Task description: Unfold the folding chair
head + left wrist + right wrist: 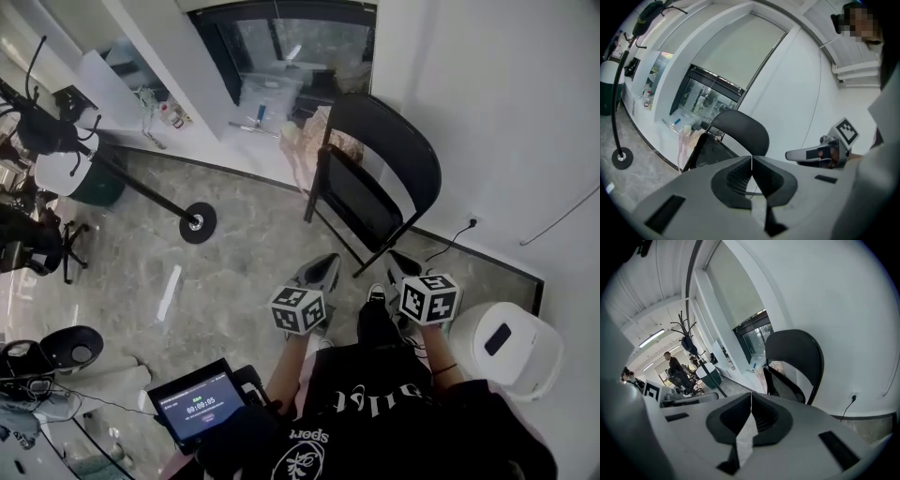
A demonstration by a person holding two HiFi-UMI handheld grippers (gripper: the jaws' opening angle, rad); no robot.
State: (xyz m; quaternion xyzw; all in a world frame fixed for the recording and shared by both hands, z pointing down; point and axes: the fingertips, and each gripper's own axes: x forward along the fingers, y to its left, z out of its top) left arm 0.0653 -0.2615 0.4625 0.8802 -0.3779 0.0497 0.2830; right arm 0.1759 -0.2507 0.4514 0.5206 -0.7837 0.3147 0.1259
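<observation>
Black shirt [375, 412] fills the bottom of the head view, with a lit tablet [195, 405] just to its left. Beyond them, both tools are held out side by side, low over the floor [234, 272]. The left hand-held gripper [328, 262] has its jaws pressed together with nothing between them; in its own view the pads meet in a thin line. The right hand-held gripper [397, 260] is the same, closed tight and empty. Closed jaws suit this stage, I judge, since nothing is within reach to take hold of.

The chair [375, 178] stands ahead of both tools and apart from them, black and folded nearly flat. Its seat [361, 199] is tipped up against the frame below the rounded backrest [398, 136], and it appears to lean back on the white wall [506, 112] with its feet on the floor. That looks like a storage pose: folded thin and propped so that it takes little room. Both tools point toward it, one to each side of its middle, which would suit taking the frame with one and the seat edge with the other. Unfolding has not begun. A cable [455, 239] hangs from a wall socket to the chair's right, near where the legs might spread.
</observation>
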